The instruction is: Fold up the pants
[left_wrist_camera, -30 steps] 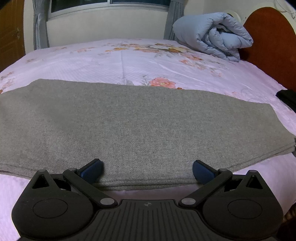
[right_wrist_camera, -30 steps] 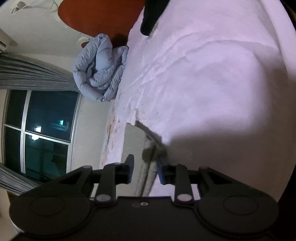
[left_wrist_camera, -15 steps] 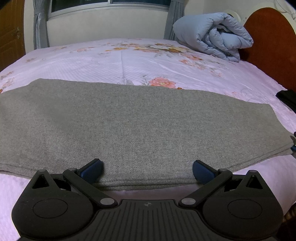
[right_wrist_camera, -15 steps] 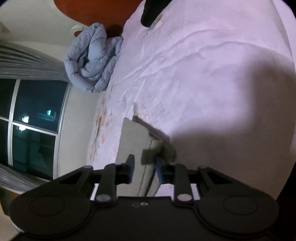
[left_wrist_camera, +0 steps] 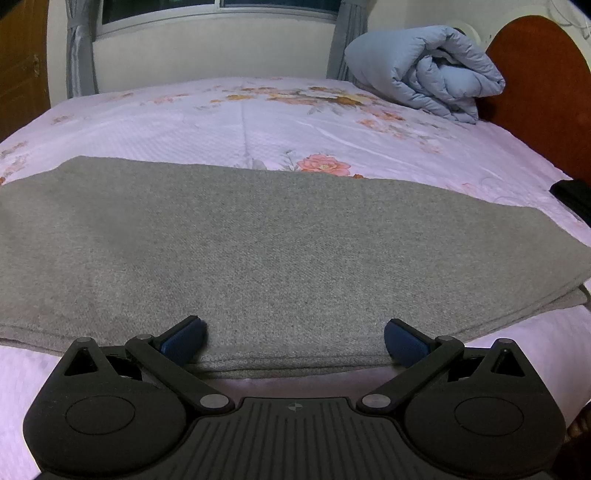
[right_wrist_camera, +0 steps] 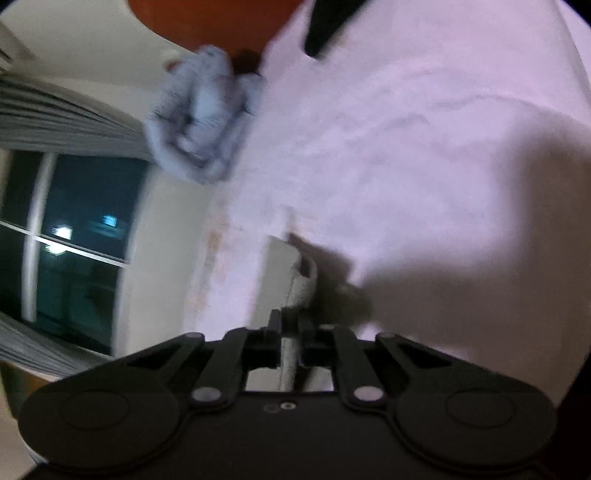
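Note:
The grey pants [left_wrist_camera: 280,251] lie flat and folded lengthwise across the pink bed sheet [left_wrist_camera: 258,122], filling the middle of the left wrist view. My left gripper [left_wrist_camera: 293,338] is open, its blue fingertips [left_wrist_camera: 184,334] wide apart over the near edge of the pants, holding nothing. In the blurred right wrist view, my right gripper [right_wrist_camera: 290,328] is shut on the end edge of the pants [right_wrist_camera: 301,284], pinching the grey cloth between its pads.
A rolled blue-grey duvet [left_wrist_camera: 424,88] lies at the head of the bed by the red-brown headboard [left_wrist_camera: 543,85]. A black object [left_wrist_camera: 572,192] sits at the bed's right edge; it also shows in the right wrist view [right_wrist_camera: 328,26]. A window and curtains [left_wrist_camera: 79,48] are behind.
My right gripper has closed on the end edge of the pants and the view has swung and blurred. My left gripper has stayed open and still.

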